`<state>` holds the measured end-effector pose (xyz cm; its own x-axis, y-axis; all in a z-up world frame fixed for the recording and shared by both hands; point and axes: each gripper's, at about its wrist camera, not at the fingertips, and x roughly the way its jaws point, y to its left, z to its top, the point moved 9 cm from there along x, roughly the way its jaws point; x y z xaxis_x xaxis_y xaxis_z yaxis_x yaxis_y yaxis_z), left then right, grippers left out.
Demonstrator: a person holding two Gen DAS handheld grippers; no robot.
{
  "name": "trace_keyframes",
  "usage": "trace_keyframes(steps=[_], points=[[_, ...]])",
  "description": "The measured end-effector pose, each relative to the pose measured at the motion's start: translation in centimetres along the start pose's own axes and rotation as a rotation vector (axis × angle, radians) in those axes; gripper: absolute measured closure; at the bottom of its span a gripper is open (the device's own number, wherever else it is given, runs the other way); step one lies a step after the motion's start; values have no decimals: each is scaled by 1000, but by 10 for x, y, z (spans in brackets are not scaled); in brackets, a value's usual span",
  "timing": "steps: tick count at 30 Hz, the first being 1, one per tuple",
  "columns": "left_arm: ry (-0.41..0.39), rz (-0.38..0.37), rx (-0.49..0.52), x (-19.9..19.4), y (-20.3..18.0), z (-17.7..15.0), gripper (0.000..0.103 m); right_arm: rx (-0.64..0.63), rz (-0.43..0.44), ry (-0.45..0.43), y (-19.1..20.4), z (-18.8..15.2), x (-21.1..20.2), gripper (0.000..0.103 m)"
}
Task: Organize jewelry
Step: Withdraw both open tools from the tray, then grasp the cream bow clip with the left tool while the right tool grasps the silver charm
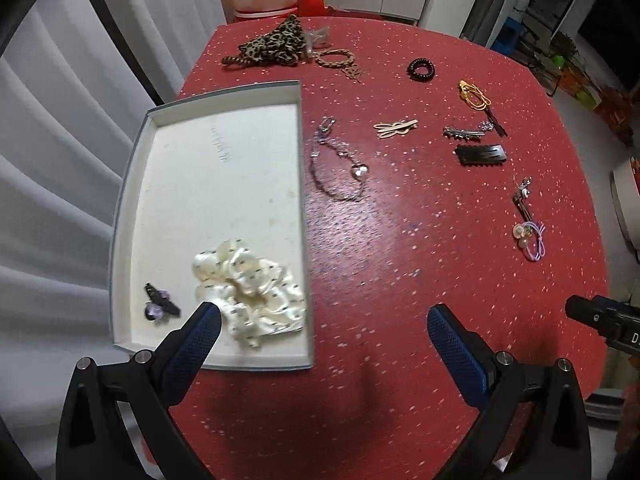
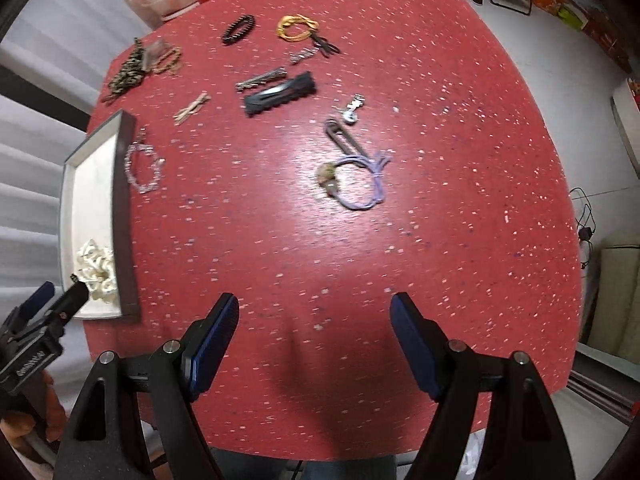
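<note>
Left wrist view: the left claw [image 1: 324,316] hangs over a red speckled table [image 1: 400,260], its blue-padded jaws spread wide with nothing between them. Its left pad overlaps the near corner of a shallow white cardboard tray [image 1: 128,184], which holds a cream satin scrunchie [image 1: 248,288] and a small black clip with a purple stone [image 1: 160,306]. Loose pieces lie from 12 to 2 o'clock: a silver chain bracelet with a heart charm [image 1: 340,168], a black toothed hair clip [image 1: 480,155] and, farthest right, a lilac elastic hair tie with pearl beads [image 1: 530,236].

Right wrist view: the right claw [image 2: 314,312] is also empty, jaws standing wide. The lilac tie [image 2: 360,180] lies straight ahead at 12 o'clock, its loop reaching toward 1 o'clock. It is much nearer this claw than the left one, so the right hand seems better placed to take it.
</note>
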<state>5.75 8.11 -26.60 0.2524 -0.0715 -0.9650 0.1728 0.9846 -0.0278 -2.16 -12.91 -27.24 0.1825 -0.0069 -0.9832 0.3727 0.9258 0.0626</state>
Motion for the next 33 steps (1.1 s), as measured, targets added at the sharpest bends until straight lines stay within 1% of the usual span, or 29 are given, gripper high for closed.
trace_keyframes(steps=[7,10,13,22,29,30,31,33], points=[[20,12,-2,20,-29,14,0,-7,-11,5,-25,24,10,22],[26,12,-3,31,-44,25,0,-15,-14,3,-34,38,15,22],[12,23,-6,40,-53,41,0,-15,-9,-3,-41,51,19,22],[-43,51,-12,66,-62,98,0,11,-1,-33,-58,94,37,23],[-61,55,5,89,-66,129,0,34,21,-54,-55,121,52,22],[-63,55,7,92,-66,132,2,38,21,-57,-55,124,54,22],[-66,59,10,95,-66,136,7,44,20,-63,-54,128,56,23],[-63,65,18,104,-67,144,7,55,19,-70,-53,134,61,25]])
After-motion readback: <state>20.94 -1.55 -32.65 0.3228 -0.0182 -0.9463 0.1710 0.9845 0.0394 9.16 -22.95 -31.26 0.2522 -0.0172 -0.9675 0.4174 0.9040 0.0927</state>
